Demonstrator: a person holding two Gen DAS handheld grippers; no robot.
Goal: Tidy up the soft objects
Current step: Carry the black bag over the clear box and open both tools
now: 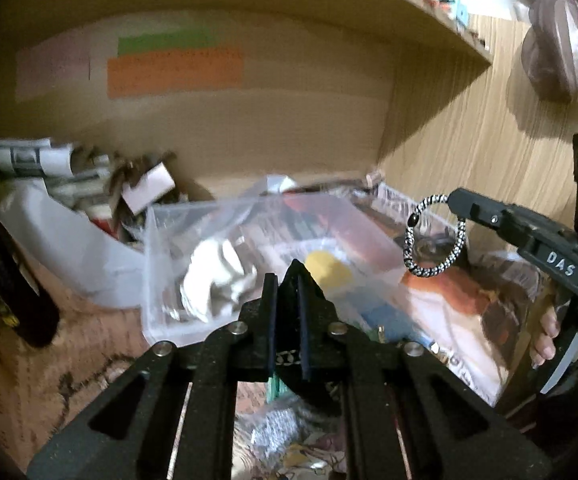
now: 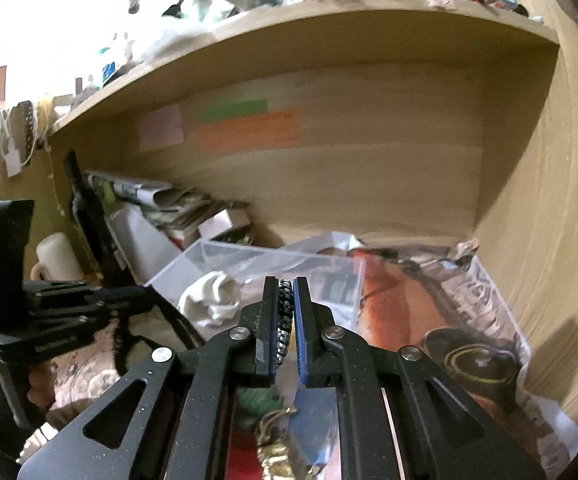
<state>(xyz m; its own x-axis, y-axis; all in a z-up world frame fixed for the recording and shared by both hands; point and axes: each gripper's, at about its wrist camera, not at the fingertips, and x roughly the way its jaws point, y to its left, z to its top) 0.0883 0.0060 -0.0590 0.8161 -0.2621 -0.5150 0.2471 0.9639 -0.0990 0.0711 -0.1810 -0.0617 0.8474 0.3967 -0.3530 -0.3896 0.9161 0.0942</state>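
Observation:
My right gripper (image 2: pixel 286 285) is shut on a black-and-white braided hair tie (image 2: pixel 285 320); in the left wrist view the hair tie (image 1: pixel 435 236) hangs as a ring from the right gripper (image 1: pixel 455 200), above the right end of a clear plastic box (image 1: pixel 157 248). The box (image 2: pixel 217 250) holds a crumpled white cloth (image 1: pixel 217 280) and a yellow round thing (image 1: pixel 329 272). The cloth also shows in the right wrist view (image 2: pixel 211 298). My left gripper (image 1: pixel 287 280) is nearly shut with a thin gap, empty, just in front of the box.
The box sits in a wooden shelf compartment (image 1: pixel 429 128) with coloured paper notes (image 1: pixel 175 72) on the back wall. Newspapers and small boxes (image 1: pixel 49 164) pile at the left. A printed plastic bag (image 2: pixel 469 300) lies at the right. A patterned cloth (image 1: pixel 69 360) covers the floor.

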